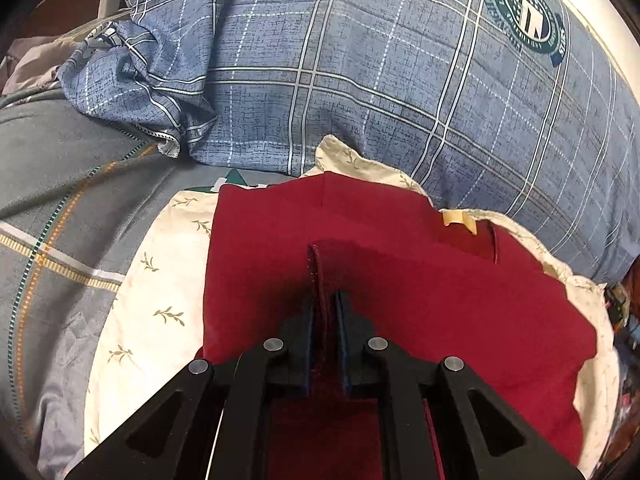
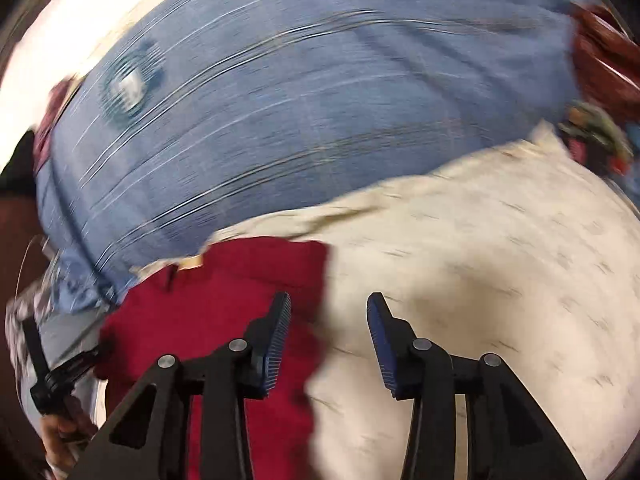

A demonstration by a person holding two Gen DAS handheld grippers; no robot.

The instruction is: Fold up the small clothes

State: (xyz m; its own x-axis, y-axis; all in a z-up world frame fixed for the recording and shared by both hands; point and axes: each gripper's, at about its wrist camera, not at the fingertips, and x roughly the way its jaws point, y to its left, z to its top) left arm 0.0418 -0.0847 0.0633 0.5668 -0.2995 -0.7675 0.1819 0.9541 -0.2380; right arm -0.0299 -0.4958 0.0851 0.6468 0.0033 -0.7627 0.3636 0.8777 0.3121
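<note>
Your left gripper (image 1: 325, 300) jaws are pinched nearly shut on a raised fold of the dark red garment (image 1: 400, 300). It's soft, light and limp, so it will sag and slip; take it at hems or corners. Your right gripper (image 2: 329, 312) jaws stand partly apart, nothing between them, above the garment's right edge. The garment lies on a cream leaf-print cloth (image 1: 160, 280), blue plaid pillow (image 1: 360, 80) behind.
</note>
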